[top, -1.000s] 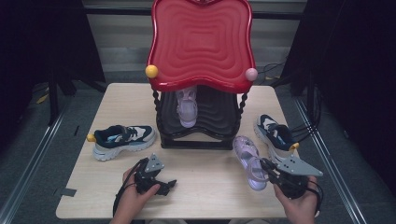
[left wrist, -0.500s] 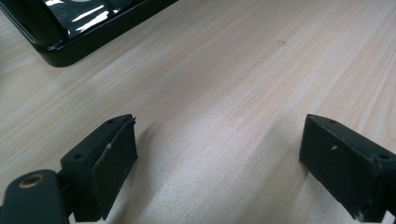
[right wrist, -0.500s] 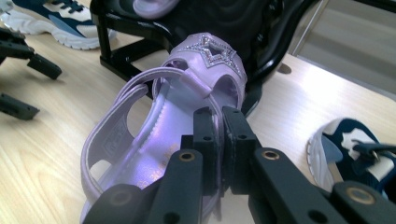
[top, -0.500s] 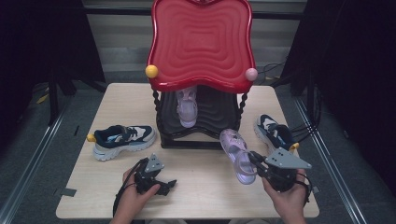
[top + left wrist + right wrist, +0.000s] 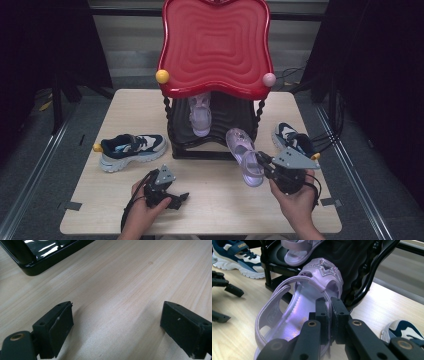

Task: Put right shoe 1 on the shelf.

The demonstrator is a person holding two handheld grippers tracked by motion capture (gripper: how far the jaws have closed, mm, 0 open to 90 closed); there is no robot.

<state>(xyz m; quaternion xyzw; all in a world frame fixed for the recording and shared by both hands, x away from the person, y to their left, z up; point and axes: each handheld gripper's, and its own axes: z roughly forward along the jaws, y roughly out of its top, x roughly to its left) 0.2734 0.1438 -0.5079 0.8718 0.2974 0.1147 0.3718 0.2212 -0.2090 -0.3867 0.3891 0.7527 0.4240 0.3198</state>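
my right gripper (image 5: 264, 161) is pinched on the side wall of the purple sandal (image 5: 244, 155), jaws pressed tight on it in the right gripper view (image 5: 329, 315). the sandal is lifted off the table (image 5: 215, 200), toe pointing at the black rack (image 5: 215, 145), just in front of its right corner. a 2nd purple sandal (image 5: 200, 116) sits inside the rack. my left gripper (image 5: 172, 196) rests on the table in front of the rack, jaws spread with nothing between them (image 5: 116, 325). 1 navy sneaker (image 5: 131, 150) lies left of the rack, another (image 5: 290, 137) right of it.
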